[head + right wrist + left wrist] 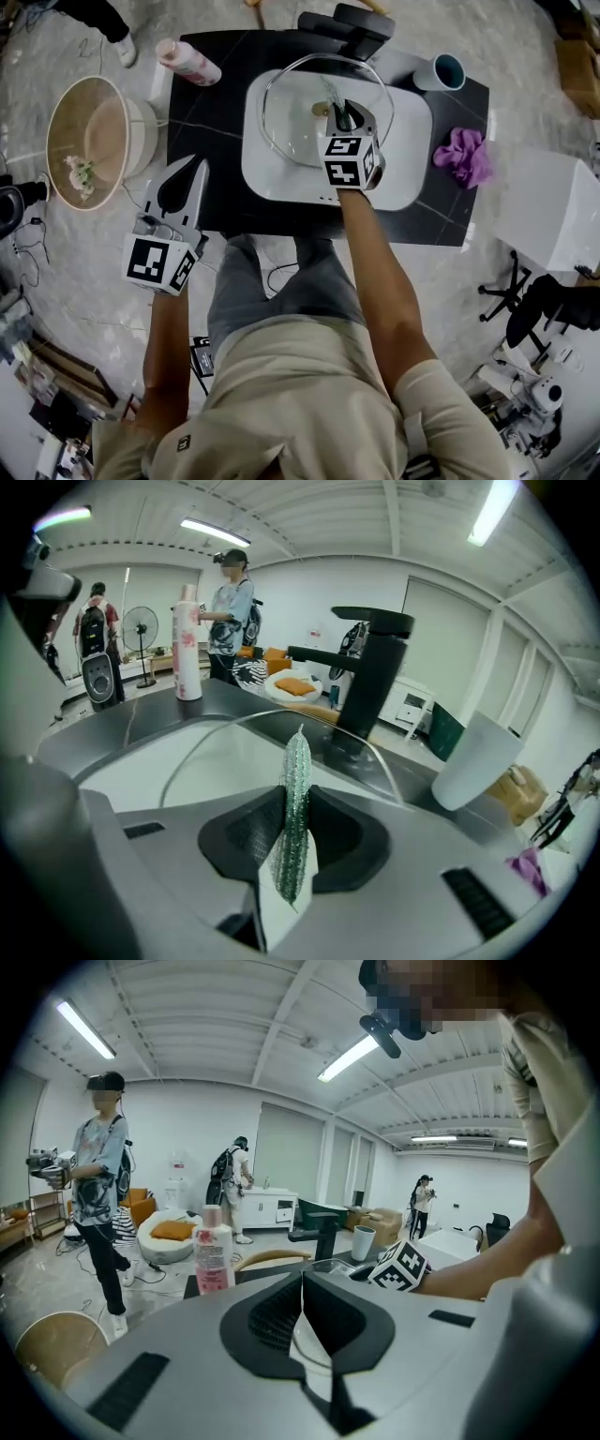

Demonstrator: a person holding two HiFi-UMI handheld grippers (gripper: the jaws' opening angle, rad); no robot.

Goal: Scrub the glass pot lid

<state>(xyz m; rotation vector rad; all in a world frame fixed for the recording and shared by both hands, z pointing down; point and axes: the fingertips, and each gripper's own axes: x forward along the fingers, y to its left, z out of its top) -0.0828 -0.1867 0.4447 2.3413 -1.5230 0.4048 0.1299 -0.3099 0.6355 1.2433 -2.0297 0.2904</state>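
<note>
Glass pot lid (300, 117), metal-rimmed, rests unheld in the white sink basin (412, 178) mid-worktop. Right gripper (345, 120) pinches a green glittery scrub pad (295, 808) over it. Left gripper (192, 167) is closed and empty at the near-left corner. Risk: scrub pressure skids or tips the unbraced lid.

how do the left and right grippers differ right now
The left gripper is shut on nothing; the right gripper is shut on a green glittery scrub pad. The left gripper is by the black counter's front left edge, off the sink; the right gripper is over the round glass pot lid in the white sink. Both have grey bodies, black jaws and marker cubes.
</note>
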